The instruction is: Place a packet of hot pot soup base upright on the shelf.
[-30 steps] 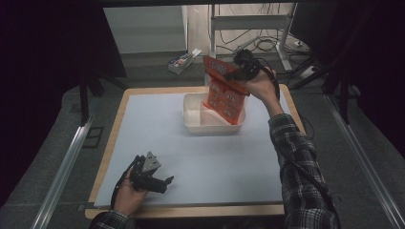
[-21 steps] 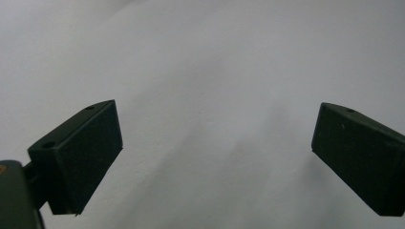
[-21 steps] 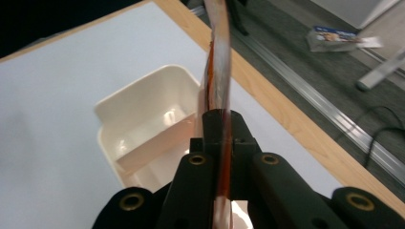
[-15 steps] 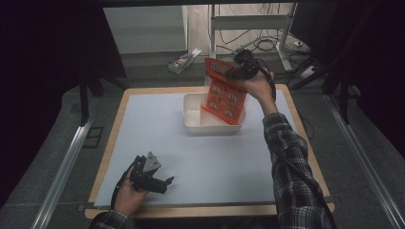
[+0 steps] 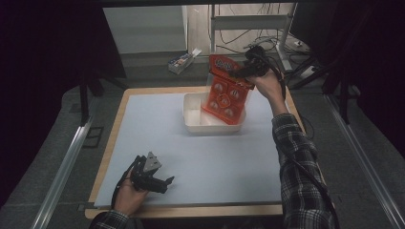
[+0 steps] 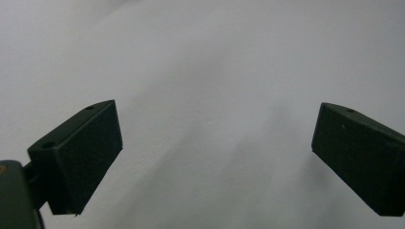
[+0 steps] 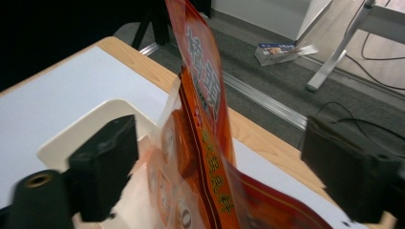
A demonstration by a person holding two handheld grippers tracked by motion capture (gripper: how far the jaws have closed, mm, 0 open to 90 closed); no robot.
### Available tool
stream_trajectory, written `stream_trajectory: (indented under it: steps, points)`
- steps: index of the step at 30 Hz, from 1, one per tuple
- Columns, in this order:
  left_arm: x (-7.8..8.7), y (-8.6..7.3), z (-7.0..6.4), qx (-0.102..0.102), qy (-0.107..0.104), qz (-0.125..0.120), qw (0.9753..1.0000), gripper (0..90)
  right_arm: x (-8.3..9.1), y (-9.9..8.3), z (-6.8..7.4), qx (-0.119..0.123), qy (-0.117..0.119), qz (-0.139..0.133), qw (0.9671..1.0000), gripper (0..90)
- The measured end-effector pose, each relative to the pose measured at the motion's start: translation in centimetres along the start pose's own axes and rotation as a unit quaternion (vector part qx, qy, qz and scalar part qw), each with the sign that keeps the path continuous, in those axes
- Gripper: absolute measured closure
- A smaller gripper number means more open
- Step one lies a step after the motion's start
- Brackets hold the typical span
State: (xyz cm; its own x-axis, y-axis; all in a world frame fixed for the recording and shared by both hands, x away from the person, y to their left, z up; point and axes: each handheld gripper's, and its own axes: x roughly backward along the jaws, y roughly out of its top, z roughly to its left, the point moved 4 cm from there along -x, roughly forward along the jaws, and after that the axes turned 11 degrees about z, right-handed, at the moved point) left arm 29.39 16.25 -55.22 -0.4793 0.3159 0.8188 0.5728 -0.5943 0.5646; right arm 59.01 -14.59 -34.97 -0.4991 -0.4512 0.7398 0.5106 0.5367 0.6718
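I am holding my right gripper (image 5: 247, 70) up at the far side of the table (image 5: 200, 157), its jaws standing wide apart with an orange snack bag (image 5: 226, 90) between them (whether either jaw is touching it I cannot tell). The bag is hanging upright, its lower end dipping into the white tub (image 5: 193, 114). My left gripper (image 5: 162, 182) is lying low near the front edge, jaws spread wide over the bare pale mat (image 6: 229, 71), gripping nothing.
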Motion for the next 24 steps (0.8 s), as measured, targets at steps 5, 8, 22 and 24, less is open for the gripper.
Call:
stream_trajectory:
  steps: [5,8,22,24]
  points:
    - [0.4,0.2,0.0,0.014,-0.030,-0.033,0.9989,0.9,0.8,-0.2,0.2,0.009,-0.003,-0.001,1.0000,6.5]
    - [0.5,0.3,0.1,0.024,-0.048,-0.045,0.9975,0.2,1.4,-0.2,0.4,0.017,-0.005,0.007,0.9998,5.1]
    - [0.0,0.3,-0.3,0.011,-0.062,-0.033,0.9975,0.1,4.0,-1.6,1.0,0.034,-0.019,0.002,0.9992,2.5]
    - [0.0,0.3,-0.3,0.012,-0.060,-0.035,0.9975,0.0,4.6,-2.2,1.1,0.031,-0.014,-0.005,0.9994,2.5]
